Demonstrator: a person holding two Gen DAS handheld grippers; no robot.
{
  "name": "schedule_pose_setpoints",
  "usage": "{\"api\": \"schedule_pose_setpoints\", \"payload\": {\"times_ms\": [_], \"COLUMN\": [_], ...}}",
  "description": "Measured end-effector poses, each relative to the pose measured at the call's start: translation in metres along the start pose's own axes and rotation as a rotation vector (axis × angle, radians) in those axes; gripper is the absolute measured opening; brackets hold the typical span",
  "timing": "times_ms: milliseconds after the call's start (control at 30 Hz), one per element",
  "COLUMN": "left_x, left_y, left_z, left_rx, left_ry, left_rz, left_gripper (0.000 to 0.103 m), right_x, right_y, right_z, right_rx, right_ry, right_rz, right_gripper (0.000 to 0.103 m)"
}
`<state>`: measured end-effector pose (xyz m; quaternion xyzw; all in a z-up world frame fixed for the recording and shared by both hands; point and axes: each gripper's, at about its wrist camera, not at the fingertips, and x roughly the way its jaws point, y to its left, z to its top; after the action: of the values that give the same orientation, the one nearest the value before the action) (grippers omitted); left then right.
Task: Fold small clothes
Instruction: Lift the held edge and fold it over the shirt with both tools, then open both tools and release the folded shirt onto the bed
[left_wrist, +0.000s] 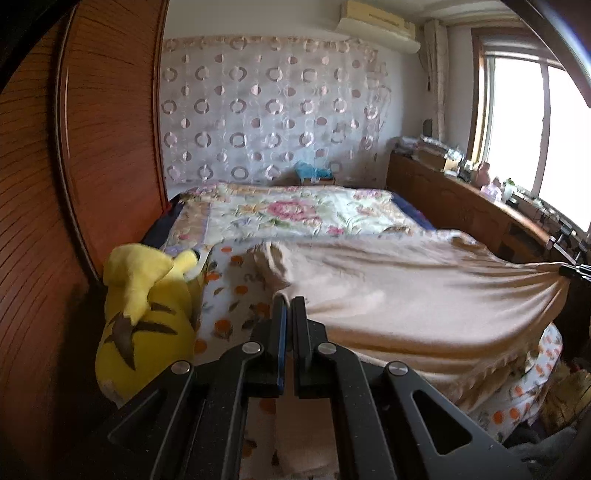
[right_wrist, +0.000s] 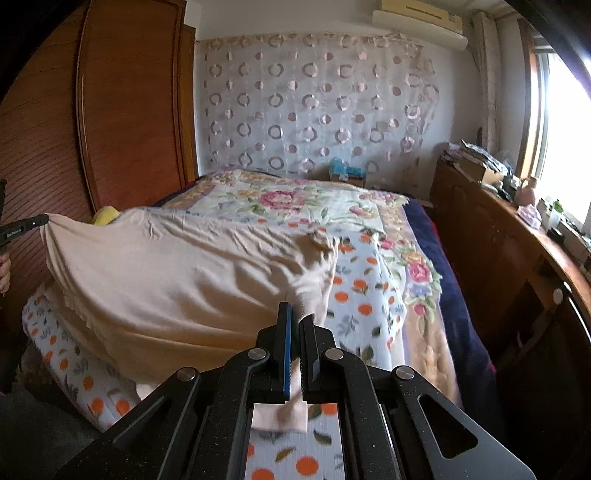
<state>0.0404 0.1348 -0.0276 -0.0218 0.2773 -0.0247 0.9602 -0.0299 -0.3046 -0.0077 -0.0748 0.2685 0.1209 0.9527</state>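
A beige garment (left_wrist: 406, 291) is stretched out above the bed between my two grippers. My left gripper (left_wrist: 289, 301) is shut on one corner of it, and the cloth fans away to the right. My right gripper (right_wrist: 296, 314) is shut on the opposite corner of the beige garment (right_wrist: 192, 273). The right gripper's tip shows at the far right of the left wrist view (left_wrist: 570, 271), and the left gripper's tip shows at the far left of the right wrist view (right_wrist: 35, 222). The cloth sags in the middle and its far edge rests on the bed.
The bed has an orange-print sheet (right_wrist: 354, 291) and a floral quilt (left_wrist: 295, 214). A yellow plush toy (left_wrist: 147, 314) lies at the bed's left edge by a wooden wardrobe (left_wrist: 110, 147). A cluttered wooden cabinet (right_wrist: 498, 229) runs along the right under the window.
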Motion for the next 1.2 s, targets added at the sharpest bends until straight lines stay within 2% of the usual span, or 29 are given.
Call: {"api": "schedule_pose_setpoints", "payload": {"times_ms": [167, 300, 367, 433, 500, 567, 667, 800, 967, 1200], "left_x": [0.017, 0.026, 0.026, 0.024, 0.024, 0.026, 0.031, 0.037, 0.044, 0.043], "left_y": [-0.001, -0.005, -0.006, -0.006, -0.006, -0.006, -0.007, -0.008, -0.006, 0.0], "left_z": [-0.023, -0.039, -0.045, -0.05, -0.055, -0.059, -0.066, -0.073, -0.081, -0.086], "left_rx": [-0.005, 0.001, 0.006, -0.005, -0.019, -0.022, -0.023, -0.016, -0.017, -0.028], "left_ry": [0.069, 0.12, 0.129, 0.13, 0.143, 0.151, 0.171, 0.199, 0.246, 0.246], "left_rz": [0.018, 0.009, 0.008, -0.008, -0.02, -0.02, -0.018, 0.003, 0.02, 0.026], "left_gripper": [0.003, 0.006, 0.033, 0.042, 0.05, 0.065, 0.075, 0.075, 0.075, 0.076], "right_x": [0.026, 0.05, 0.056, 0.058, 0.058, 0.057, 0.057, 0.06, 0.085, 0.119], "right_y": [-0.003, -0.005, -0.002, 0.003, 0.004, 0.006, 0.006, 0.015, 0.028, 0.054], "right_z": [-0.021, -0.028, -0.025, -0.02, -0.017, -0.014, -0.012, -0.017, -0.028, -0.03], "right_rx": [0.029, 0.05, 0.044, 0.026, 0.023, 0.021, 0.022, 0.024, -0.012, -0.077], "right_ry": [0.099, 0.163, 0.164, 0.167, 0.155, 0.146, 0.122, 0.111, 0.117, 0.158], "right_rz": [0.007, -0.046, -0.045, -0.066, -0.08, -0.082, -0.103, -0.072, 0.004, 0.068], "right_gripper": [0.003, 0.004, 0.011, 0.031, 0.045, 0.048, 0.053, 0.054, 0.055, 0.055]}}
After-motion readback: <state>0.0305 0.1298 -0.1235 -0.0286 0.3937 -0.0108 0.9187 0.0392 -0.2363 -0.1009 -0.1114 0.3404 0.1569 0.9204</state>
